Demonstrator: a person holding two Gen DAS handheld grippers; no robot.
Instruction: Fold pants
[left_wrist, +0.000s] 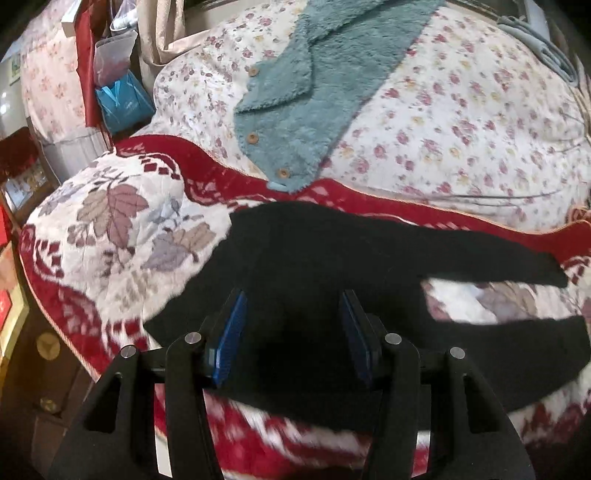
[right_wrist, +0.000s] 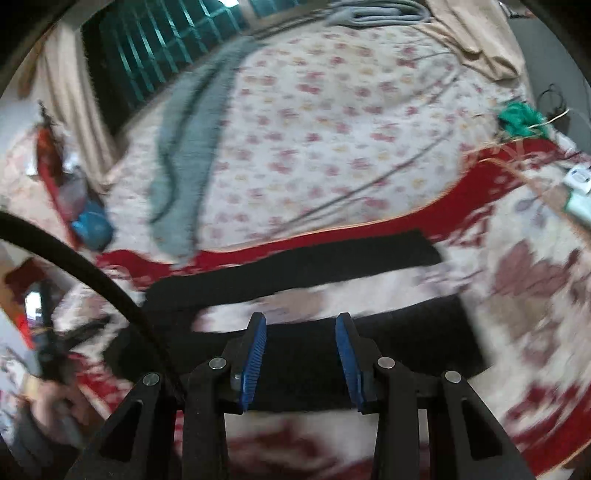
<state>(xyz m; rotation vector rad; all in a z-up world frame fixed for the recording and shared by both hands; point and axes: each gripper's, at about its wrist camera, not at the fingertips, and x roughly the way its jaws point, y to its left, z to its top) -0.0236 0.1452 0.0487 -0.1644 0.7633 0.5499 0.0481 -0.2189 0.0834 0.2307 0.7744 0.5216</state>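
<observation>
While my left gripper (left_wrist: 293, 314) and right gripper (right_wrist: 300, 334) both hang released with nothing between their blue pads, the black pants (left_wrist: 332, 251) lie flat below them. They rest on the red-and-white blanket (left_wrist: 110, 221), legs spread apart.

No readable text, label, brand, number or sign anywhere in either view. Faint pale marks on the blue bag (left_wrist: 123, 105) at the bedside, too small and blurred to make out as letters.
</observation>
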